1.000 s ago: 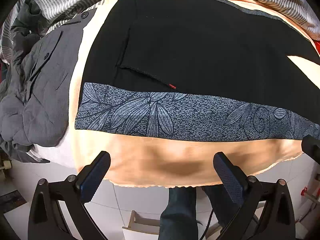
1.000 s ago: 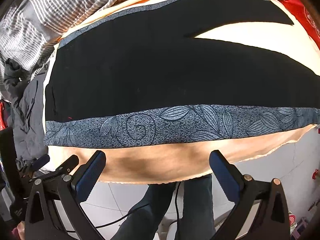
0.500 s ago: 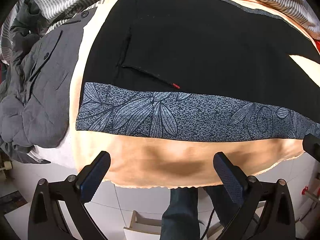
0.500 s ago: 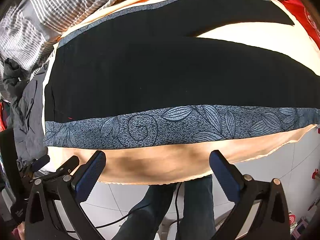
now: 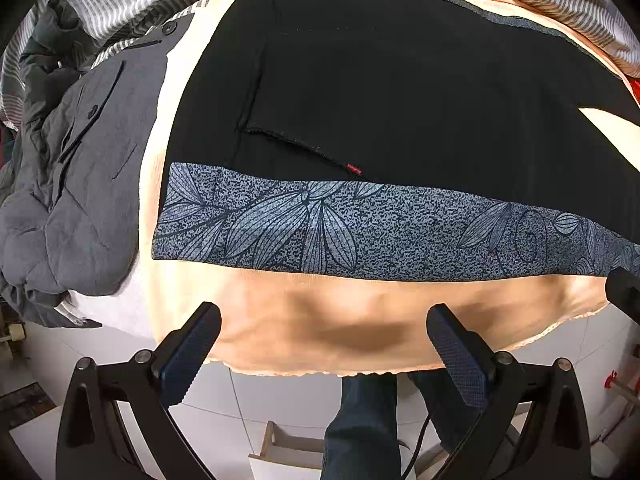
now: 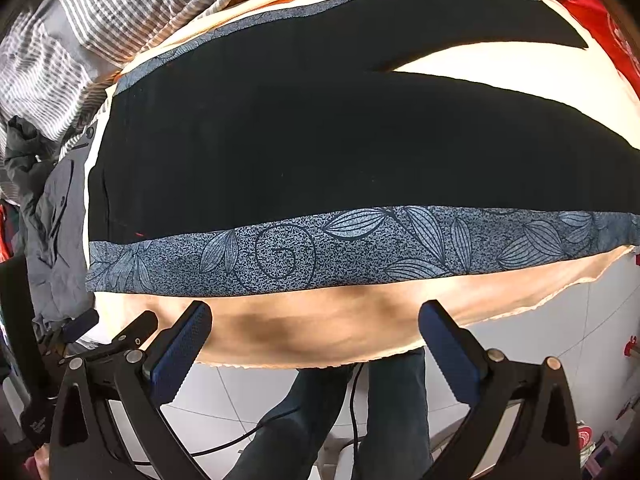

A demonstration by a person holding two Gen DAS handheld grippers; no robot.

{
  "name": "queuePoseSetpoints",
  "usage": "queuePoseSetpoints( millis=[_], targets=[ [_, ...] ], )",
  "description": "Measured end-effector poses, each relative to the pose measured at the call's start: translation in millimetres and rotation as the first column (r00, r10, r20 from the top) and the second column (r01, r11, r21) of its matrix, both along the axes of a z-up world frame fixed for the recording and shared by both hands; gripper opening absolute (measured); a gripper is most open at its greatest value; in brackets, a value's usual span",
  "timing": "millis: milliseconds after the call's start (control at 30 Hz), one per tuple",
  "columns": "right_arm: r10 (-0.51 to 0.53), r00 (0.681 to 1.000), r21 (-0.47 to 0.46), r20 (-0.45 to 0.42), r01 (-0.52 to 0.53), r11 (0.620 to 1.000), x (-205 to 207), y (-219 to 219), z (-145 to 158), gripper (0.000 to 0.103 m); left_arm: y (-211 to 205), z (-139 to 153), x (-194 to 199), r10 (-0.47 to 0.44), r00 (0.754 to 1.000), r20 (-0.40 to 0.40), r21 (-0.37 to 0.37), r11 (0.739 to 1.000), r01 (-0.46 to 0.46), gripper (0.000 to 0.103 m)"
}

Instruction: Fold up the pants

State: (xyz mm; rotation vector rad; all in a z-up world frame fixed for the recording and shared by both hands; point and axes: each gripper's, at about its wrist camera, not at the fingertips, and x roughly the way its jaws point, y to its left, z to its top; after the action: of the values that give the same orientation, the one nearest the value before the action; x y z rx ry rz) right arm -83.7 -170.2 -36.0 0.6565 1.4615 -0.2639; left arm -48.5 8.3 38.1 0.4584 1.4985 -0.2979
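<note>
Black pants (image 5: 400, 80) with a blue-grey leaf-print side stripe (image 5: 360, 232) lie flat on a peach sheet (image 5: 340, 320). The waist is at the left, with a pocket slit and a small red tag (image 5: 354, 168). In the right wrist view the pants (image 6: 320, 140) spread their two legs toward the right, and the stripe (image 6: 360, 248) runs along the near edge. My left gripper (image 5: 324, 344) is open and empty, off the bed's near edge below the waist end. My right gripper (image 6: 316, 340) is open and empty, off the near edge below the legs.
A grey jacket (image 5: 72, 184) lies heaped left of the pants. A striped blanket (image 6: 120, 20) is bunched behind them. Red cloth (image 6: 612, 28) shows at the far right. The person's legs (image 6: 332, 420), a cable and white floor tiles are below the bed edge.
Both views have shifted slightly: the pants sit a little lower in the left view and higher in the right. Both grippers stay open.
</note>
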Motion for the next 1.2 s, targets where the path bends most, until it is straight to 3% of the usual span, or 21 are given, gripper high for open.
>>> queuePoseSetpoints(
  millis=[33, 67, 967, 1100, 1200],
  targets=[
    [0.001, 1.0, -0.001, 0.0, -0.001, 1.0, 0, 0, 0, 0.103, 5, -12, 43, 0.027, 1.0, 0.001, -0.001, 1.0, -0.027, 0.103],
    [0.001, 1.0, -0.001, 0.001, -0.001, 1.0, 1, 1, 0, 0.103, 3, -15, 52, 0.032, 0.999, 0.003, -0.001, 1.0, -0.032, 0.103],
    [-0.007, 1.0, 0.007, -0.015, 0.007, 1.0, -1, 3, -13, 0.103, -9, -3, 22, 0.043, 0.999, -0.002, -0.052, 0.998, -0.044, 0.103],
    [-0.027, 1.0, 0.039, 0.003, 0.027, 0.999, -5, 1, -16, 0.103, -6, -4, 24, 0.067, 0.997, -0.035, -0.118, 0.99, -0.07, 0.103],
    [-0.112, 0.992, 0.179, 0.063, 0.099, 0.979, -12, -9, -25, 0.103, 4, -6, 30, 0.118, 0.989, -0.084, -0.226, 0.965, -0.134, 0.103]
  ],
)
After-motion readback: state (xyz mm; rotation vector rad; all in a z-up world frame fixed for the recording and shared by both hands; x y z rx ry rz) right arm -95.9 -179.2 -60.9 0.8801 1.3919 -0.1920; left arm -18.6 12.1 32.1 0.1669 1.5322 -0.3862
